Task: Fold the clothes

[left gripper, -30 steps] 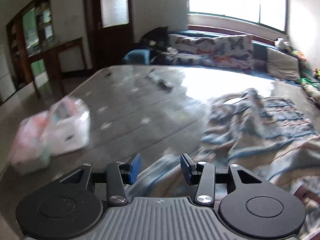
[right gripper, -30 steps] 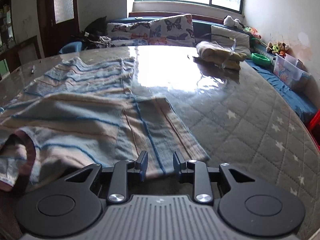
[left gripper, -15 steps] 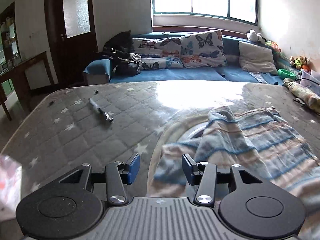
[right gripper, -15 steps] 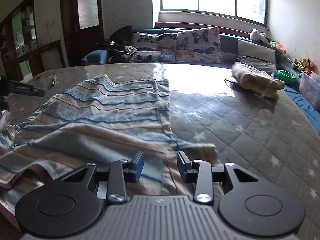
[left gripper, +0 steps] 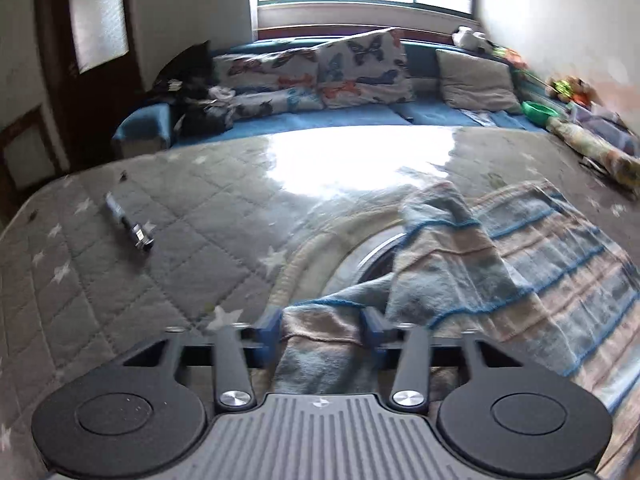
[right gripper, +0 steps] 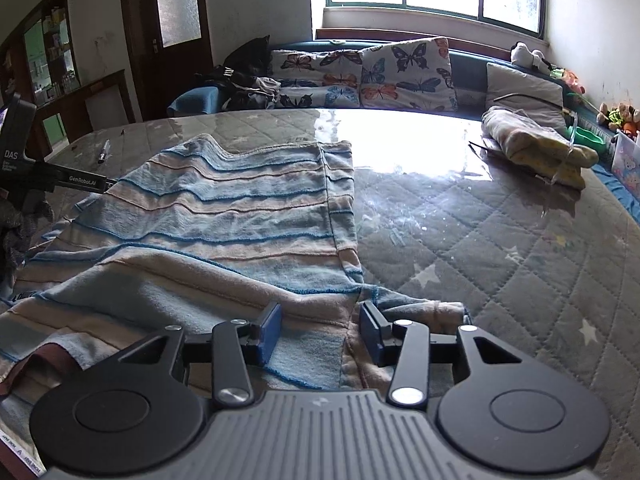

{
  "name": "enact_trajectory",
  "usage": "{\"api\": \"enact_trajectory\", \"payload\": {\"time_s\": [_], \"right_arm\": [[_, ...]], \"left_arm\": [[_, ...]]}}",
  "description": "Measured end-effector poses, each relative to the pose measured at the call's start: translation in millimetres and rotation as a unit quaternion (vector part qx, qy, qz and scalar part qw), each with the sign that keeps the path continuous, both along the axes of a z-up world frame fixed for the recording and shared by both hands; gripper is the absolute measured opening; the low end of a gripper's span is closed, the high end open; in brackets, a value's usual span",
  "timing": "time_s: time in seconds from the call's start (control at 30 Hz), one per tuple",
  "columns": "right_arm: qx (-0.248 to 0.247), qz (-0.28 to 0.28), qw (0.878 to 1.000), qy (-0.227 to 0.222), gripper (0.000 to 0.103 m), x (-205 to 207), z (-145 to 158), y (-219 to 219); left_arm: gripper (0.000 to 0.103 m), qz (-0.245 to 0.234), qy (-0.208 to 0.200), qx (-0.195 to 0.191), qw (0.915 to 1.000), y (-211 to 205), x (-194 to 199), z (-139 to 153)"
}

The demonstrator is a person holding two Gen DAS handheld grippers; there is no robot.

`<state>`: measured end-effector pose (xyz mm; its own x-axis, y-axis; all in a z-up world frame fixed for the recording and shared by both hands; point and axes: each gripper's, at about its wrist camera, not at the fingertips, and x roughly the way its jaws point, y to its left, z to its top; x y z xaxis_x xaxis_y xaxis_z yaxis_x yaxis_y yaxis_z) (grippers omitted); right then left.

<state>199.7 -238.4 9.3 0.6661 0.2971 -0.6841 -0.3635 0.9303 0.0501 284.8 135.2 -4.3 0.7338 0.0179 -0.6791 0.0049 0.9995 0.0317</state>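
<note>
Blue-and-beige striped knit garment (right gripper: 240, 224) lies spread, unfolded, ahead of both tools — left gripper (left gripper: 322, 330) closing w/ its edge between the jaws, right gripper (right gripper: 320, 330) opening over the hem — folding barely begun.

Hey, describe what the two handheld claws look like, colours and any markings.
Both match. The left claw and right claw have blue pads on black link arms with silver pivot screws, two round black discs and a grey ribbed housing. Seen from the right wrist, the left unit's black body carries white "DAS" and "GenRobot.AI" lettering.
</note>
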Motion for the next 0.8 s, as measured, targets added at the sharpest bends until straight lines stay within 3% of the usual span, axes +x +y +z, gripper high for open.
{"api": "enact_trajectory", "payload": {"time_s": [0.2, 0.27, 0.33, 0.4, 0.47, 0.5, 0.57, 0.63, 0.8], "right_arm": [[0.001, -0.002, 1.0, 0.0, 0.045, -1.7, -1.5, -0.1], [0.0, -0.002, 1.0, 0.0, 0.045, -1.7, -1.9, 0.0], [0.0, -0.003, 1.0, -0.001, 0.045, -1.4, -2.2, 0.4], [-0.001, -0.002, 1.0, -0.001, 0.047, -1.6, -2.4, 1.2], [-0.001, -0.001, 1.0, -0.002, 0.048, -1.5, -2.6, 2.0], [-0.001, -0.001, 1.0, -0.002, 0.048, -1.6, -2.6, 2.3], [-0.001, -0.001, 1.0, -0.002, 0.049, -1.4, -2.8, 2.2], [-0.001, 0.0, 1.0, -0.002, 0.049, -1.2, -2.9, 1.9], [-0.002, 0.0, 1.0, -0.002, 0.053, -1.0, -3.3, 2.3]], "left_arm": [[0.014, 0.02, -0.056, -0.005, 0.9982, 0.1, -21.5, 21.2], [0.014, 0.015, -0.087, 0.014, 0.996, -7.0, -36.3, 33.4], [0.014, 0.0, -0.128, 0.071, 0.9893, -20.7, -50.5, 41.4], [0.014, -0.012, -0.171, 0.152, 0.9735, -35.2, -61.6, 45.6], [0.014, -0.003, -0.17, 0.204, 0.964, -37.6, -58.1, 41.0], [0.015, 0.009, -0.157, 0.217, 0.9632, -35.3, -53.3, 36.2], [0.018, 0.038, -0.12, 0.22, 0.9673, -24.7, -43.6, 24.9], [0.018, 0.045, -0.098, 0.199, 0.9741, -14.7, -41.5, 16.8], [0.02, -0.052, -0.078, 0.12, 0.9883, -23.6, -54.9, 11.3]]}}
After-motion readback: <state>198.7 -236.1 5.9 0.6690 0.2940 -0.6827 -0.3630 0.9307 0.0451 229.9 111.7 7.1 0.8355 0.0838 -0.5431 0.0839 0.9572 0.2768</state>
